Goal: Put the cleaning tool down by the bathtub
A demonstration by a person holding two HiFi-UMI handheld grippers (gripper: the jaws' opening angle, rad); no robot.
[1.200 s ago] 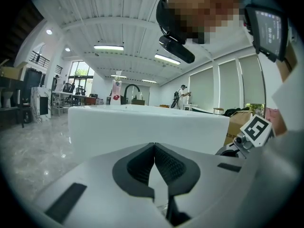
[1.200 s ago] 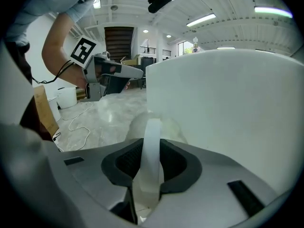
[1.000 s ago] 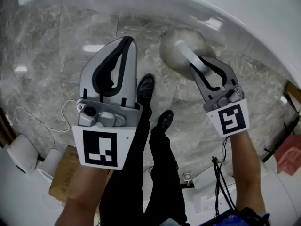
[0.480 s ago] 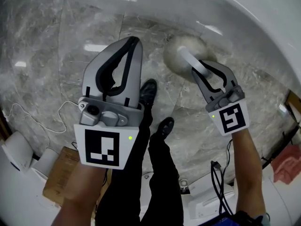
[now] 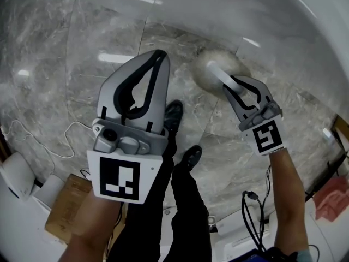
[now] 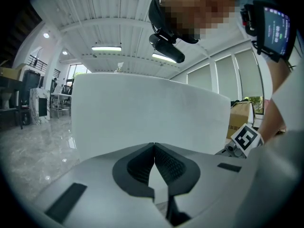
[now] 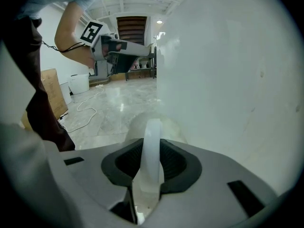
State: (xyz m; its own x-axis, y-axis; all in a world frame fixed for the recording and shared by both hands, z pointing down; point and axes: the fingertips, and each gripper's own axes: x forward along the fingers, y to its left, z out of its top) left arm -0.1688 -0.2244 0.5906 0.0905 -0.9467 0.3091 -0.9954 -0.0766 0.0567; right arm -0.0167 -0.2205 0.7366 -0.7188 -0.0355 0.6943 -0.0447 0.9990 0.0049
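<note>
The cleaning tool (image 5: 218,69) is a round pale scrubbing pad on a white arched handle (image 7: 152,151). My right gripper (image 5: 235,85) is shut on that handle and holds the pad low over the marble floor, right beside the white bathtub wall (image 7: 228,70). In the right gripper view the pad (image 7: 142,125) shows beyond the jaws, against the tub's base. My left gripper (image 5: 159,59) hangs to the left of the tool with its jaws closed on nothing. The left gripper view faces the bathtub's outer wall (image 6: 152,113).
Grey marble floor (image 5: 65,75) spreads below both grippers. The person's black shoes (image 5: 173,113) stand between the grippers. A white cable (image 5: 32,141), a cardboard box (image 5: 65,206) and white buckets (image 5: 16,182) lie at lower left. Black cables (image 5: 248,212) hang at lower right.
Both grippers have sunk toward the floor, the right one more, bringing the pad closer to the foot of the tub. The grip on the handle is unchanged.
</note>
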